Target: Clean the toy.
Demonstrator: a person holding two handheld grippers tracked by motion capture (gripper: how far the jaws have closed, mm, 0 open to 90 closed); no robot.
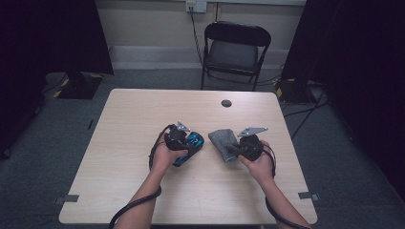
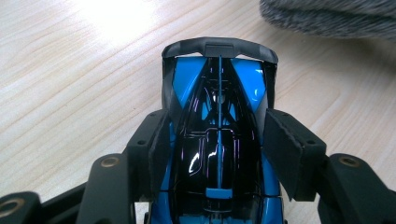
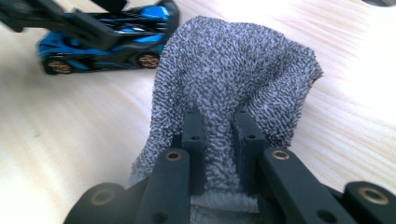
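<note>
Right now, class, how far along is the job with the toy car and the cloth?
Done: both are gripped. The left claw clamps the blue car on the table; the right claw pinches the grey cloth. In hand: cloth beside the car, apart. Left: probably wiping; no contact yet.

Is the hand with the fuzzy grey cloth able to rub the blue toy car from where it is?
Probably yes. The right gripper pinches the grey cloth, and the blue toy car sits close beside it on bare table, held steady by the left gripper. Nothing lies between them.
</note>
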